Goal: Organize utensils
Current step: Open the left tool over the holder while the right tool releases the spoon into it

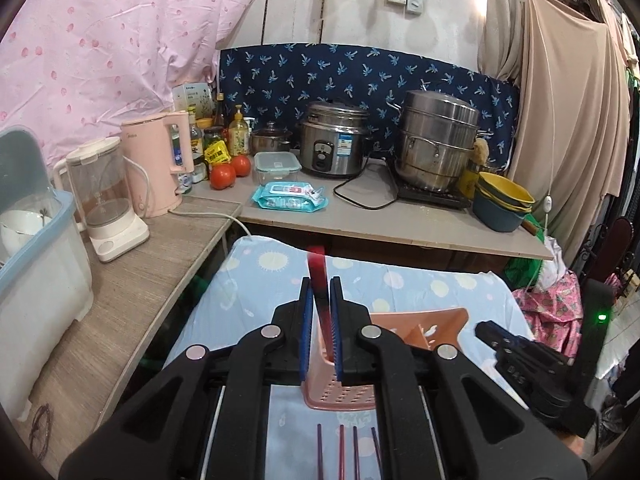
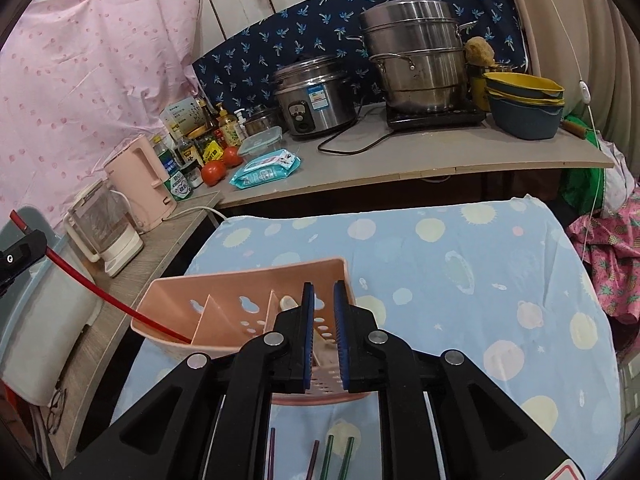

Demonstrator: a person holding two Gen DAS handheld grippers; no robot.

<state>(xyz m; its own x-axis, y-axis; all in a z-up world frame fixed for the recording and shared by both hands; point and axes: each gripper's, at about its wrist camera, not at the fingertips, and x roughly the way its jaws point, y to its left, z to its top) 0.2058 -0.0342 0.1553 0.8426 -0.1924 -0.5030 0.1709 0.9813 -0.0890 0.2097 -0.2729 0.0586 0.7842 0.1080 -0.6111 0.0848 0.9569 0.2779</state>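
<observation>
A pink slotted utensil holder (image 2: 240, 300) stands on the blue patterned cloth (image 2: 460, 280) of the table. My left gripper (image 1: 322, 284) is shut on a red chopstick (image 1: 316, 268), which slants down with its lower end inside the holder's (image 1: 440, 324) left compartment. In the right wrist view the left gripper (image 2: 20, 256) and the red chopstick (image 2: 100, 292) show at the left edge. My right gripper (image 2: 323, 286) hovers over the holder's right part, pads slightly apart and pressing on nothing. A pale utensil tip (image 2: 288, 302) pokes up beside its left finger. Several loose chopsticks (image 2: 320, 460) lie on the cloth near me.
Behind the table is a counter (image 1: 400, 224) with a rice cooker (image 1: 332, 144), a steel steamer pot (image 1: 436, 140), stacked bowls (image 1: 504, 200), a wipes pack (image 1: 288, 198) and tomatoes (image 1: 224, 176). A pink kettle (image 1: 156, 164), a blender jug (image 1: 100, 196) and a blue-white bin (image 1: 36, 240) stand on the left shelf.
</observation>
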